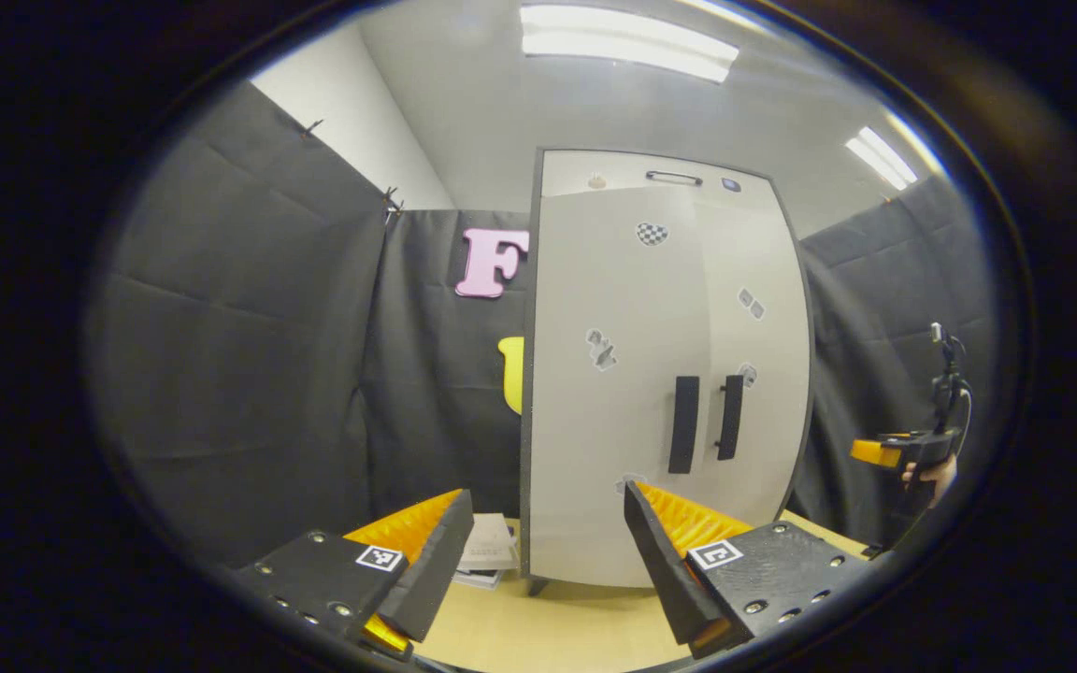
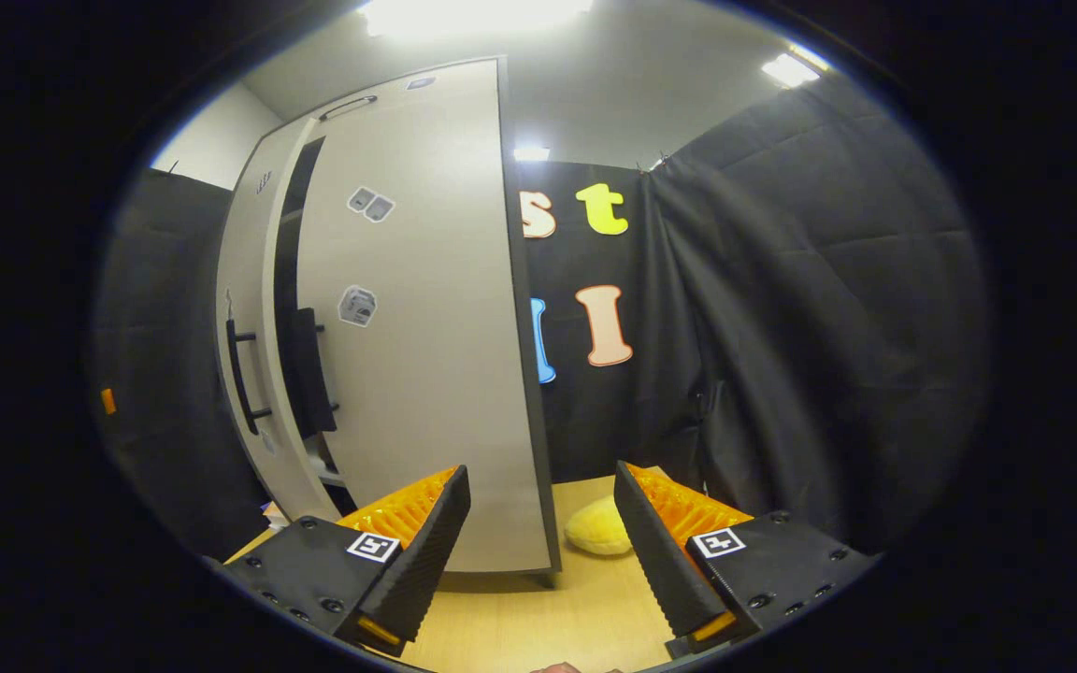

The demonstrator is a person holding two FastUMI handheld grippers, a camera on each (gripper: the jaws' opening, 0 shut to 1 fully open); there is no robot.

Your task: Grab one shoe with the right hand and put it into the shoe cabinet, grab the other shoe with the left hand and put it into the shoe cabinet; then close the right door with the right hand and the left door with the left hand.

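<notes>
The white shoe cabinet [image 1: 651, 280] stands upright on the table, its two black handles [image 1: 683, 423] side by side at mid-height. In the right gripper view its right door [image 2: 408, 327] hangs slightly ajar, with a dark gap between it and the left door [image 2: 244, 308]. My left gripper [image 1: 548, 491] is open and holds nothing, facing the cabinet front from a short way back. My right gripper [image 2: 540, 470] is also open and holds nothing, near the cabinet's right front corner. The left gripper view shows it, held in a hand [image 1: 931, 477], off to the cabinet's right.
The cabinet rests on a light wooden table [image 1: 548, 626]. A small stack of papers [image 1: 487, 551] lies by its left foot. A yellow soft lump [image 2: 599, 528] sits on the table to the right of the cabinet. Black cloth walls surround the booth.
</notes>
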